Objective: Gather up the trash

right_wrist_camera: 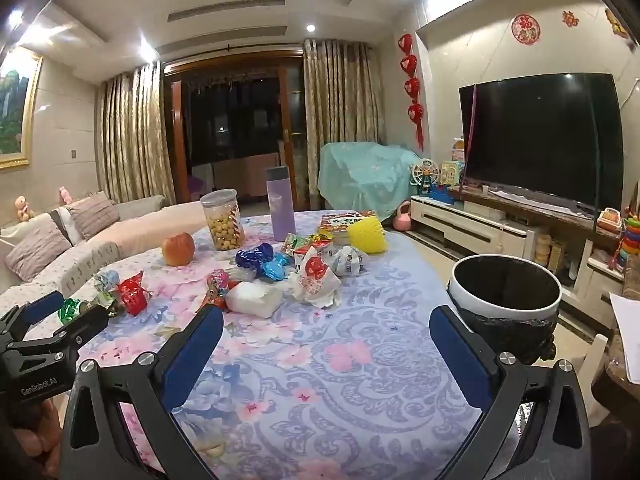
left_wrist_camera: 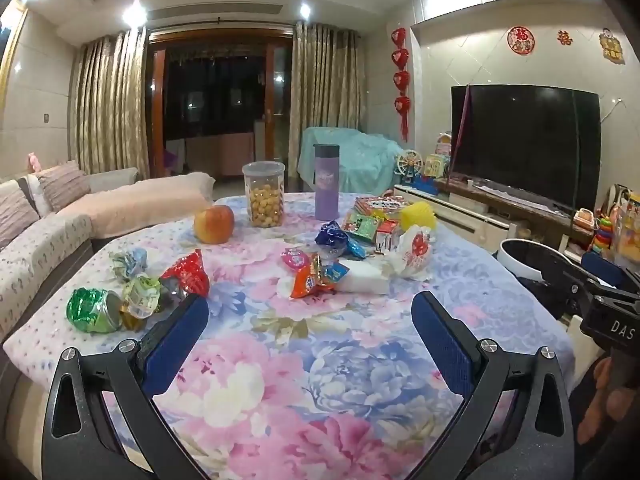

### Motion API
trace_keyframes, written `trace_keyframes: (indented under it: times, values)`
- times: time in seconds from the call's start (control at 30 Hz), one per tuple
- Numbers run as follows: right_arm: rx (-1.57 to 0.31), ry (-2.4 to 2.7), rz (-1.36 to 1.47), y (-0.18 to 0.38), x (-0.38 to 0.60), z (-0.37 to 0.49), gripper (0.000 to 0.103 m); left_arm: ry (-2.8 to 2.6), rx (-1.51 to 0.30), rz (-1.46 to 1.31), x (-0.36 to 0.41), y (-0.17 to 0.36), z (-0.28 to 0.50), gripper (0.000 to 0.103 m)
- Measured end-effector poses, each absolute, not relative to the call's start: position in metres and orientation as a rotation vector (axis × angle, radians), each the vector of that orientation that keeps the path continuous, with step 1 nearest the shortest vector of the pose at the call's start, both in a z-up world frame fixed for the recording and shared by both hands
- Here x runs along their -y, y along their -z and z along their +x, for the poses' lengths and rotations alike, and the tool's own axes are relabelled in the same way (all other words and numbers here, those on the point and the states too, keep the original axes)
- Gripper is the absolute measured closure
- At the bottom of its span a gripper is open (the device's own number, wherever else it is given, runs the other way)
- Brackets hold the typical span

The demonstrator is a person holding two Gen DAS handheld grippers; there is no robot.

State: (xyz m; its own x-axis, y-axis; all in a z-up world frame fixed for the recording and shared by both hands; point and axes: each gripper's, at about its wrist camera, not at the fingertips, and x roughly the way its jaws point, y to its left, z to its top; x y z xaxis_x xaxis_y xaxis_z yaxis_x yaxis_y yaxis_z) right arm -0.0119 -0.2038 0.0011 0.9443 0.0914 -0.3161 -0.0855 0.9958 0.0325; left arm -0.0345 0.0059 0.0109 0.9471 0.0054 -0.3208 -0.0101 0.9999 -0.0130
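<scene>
- Nearest the viewer, the left tool (left_wrist_camera: 310, 312) and the right tool (right_wrist_camera: 326, 326) both hang just above the near end of the surface (left_wrist_camera: 340, 360). Each has its blue-padded fingers spread wide, with nothing between them.
- The surface wears a soft, smooth cloth printed with large pink, blue and white flowers.
- Off its right edge, near the right tool, stands a round trash bin (right_wrist_camera: 505, 302). It has a white rim, a dark inside and a crinkled black liner around the outside.
- At the near left lies a cluster of crumpled wrappers: a shiny green foil one (left_wrist_camera: 93, 310), a pale green one (left_wrist_camera: 141, 295) and a glossy red one (left_wrist_camera: 188, 273). A pale blue one (left_wrist_camera: 129, 263) sits just beyond them.
- In the middle sit an orange-red snack packet (left_wrist_camera: 310, 276) and a soft white tissue pack (right_wrist_camera: 253, 298), touching each other.
- Just beyond them is a crumpled white bag with a red print (right_wrist_camera: 315, 278), then twisted blue foil (right_wrist_camera: 254, 258).
- Farther off are things that look like keepers: an apple (left_wrist_camera: 214, 224), a clear jar of round snacks (left_wrist_camera: 264, 194), a purple flask (left_wrist_camera: 327, 182) and a bumpy yellow sponge (right_wrist_camera: 367, 235).
- A good first move, in my judgement: the left tool lowers over the green foil wrapper, one finger on each side, and closes on its bulk. Foil is light and springy, so a grip on a thin edge might slip.
- The bin stands on the right, so the right tool may suit the middle pieces better.
</scene>
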Motion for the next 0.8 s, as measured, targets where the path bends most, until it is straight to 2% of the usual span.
trace_keyframes:
  times: [0.8]
  values:
    - [-0.342, -0.114, 0.048, 0.0005, 0.2044, -0.0119, 0.0, -0.02, -0.326, -0.02, -0.0088, -0.0111, -0.0349, 0.0]
